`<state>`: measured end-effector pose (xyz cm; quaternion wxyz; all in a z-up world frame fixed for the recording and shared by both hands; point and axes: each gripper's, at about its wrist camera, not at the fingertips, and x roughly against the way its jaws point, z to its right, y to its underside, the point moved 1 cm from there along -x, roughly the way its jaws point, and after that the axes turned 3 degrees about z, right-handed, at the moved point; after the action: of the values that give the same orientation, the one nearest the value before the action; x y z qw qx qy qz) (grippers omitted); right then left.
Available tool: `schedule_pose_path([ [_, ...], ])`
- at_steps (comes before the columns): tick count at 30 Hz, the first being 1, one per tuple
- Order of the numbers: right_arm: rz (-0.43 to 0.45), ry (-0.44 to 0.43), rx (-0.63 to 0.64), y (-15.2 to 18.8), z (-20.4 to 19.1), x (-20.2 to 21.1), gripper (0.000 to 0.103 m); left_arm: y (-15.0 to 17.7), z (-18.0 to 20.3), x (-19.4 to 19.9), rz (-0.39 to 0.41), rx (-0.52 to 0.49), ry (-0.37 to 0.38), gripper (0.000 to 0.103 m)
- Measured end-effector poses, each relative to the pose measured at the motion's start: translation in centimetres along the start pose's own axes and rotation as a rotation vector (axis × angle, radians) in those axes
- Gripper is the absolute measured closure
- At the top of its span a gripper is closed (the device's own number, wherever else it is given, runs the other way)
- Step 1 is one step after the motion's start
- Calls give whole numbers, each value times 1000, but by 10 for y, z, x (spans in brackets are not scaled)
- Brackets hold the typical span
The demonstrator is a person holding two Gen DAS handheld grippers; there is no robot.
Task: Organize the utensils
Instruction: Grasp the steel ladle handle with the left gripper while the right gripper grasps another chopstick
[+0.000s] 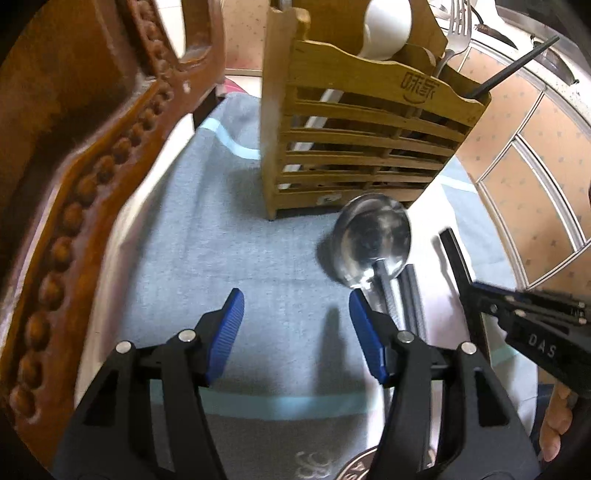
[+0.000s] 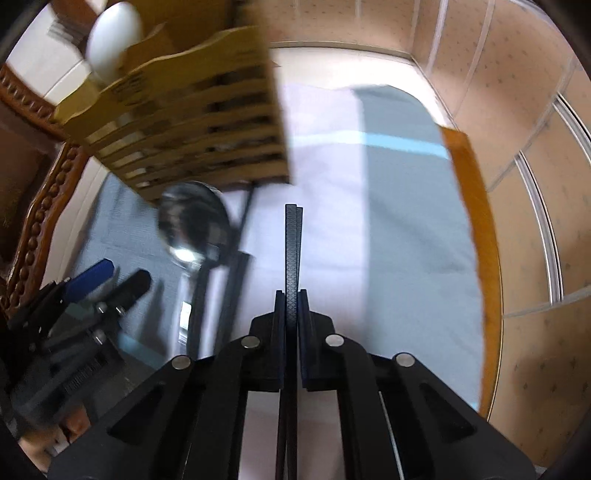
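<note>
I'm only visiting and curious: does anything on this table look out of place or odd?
Mostly the steel ladle: it lies loose on the grey cloth in front of the wooden utensil rack, not slotted in. The right gripper is clamped on dark chopsticks.

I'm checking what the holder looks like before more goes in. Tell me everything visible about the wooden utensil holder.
The wooden utensil holder is a light, bamboo-looking box with a slatted front, a scalloped top edge and a logo burnt into the upper right. It stands upright on the grey-blue cloth, with inner dividers making compartments. A white spoon, a metal fork and a dark chopstick stick out of it. A steel ladle lies on the cloth just in front; whether it touches the base is unclear. Neither gripper touches it.
</note>
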<state>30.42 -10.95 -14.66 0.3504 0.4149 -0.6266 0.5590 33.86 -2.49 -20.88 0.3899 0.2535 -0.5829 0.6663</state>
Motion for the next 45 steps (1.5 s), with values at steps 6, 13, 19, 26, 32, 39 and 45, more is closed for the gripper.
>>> schedule_pose_path([
  [6,-15,-20,-65,11,34,0,96,-21,20,-19,12,28,57,31],
  [13,-2,-19,-55,23,39,0,96,-37,54,-39,18,-18,1,22],
  [19,5,-25,-60,32,36,3,96,-43,74,-59,-4,-52,-101,20],
  [26,1,-34,-63,31,41,-1,95,-54,78,-67,-8,-44,-95,37],
  [32,18,-21,-73,23,46,2,81,-59,71,-54,27,-2,-55,37],
  [39,21,33,-71,-9,46,-7,75,-55,66,-28,72,-23,-22,37],
  [45,-22,11,-103,-18,54,-18,101,-56,41,-24,77,-17,-13,37],
])
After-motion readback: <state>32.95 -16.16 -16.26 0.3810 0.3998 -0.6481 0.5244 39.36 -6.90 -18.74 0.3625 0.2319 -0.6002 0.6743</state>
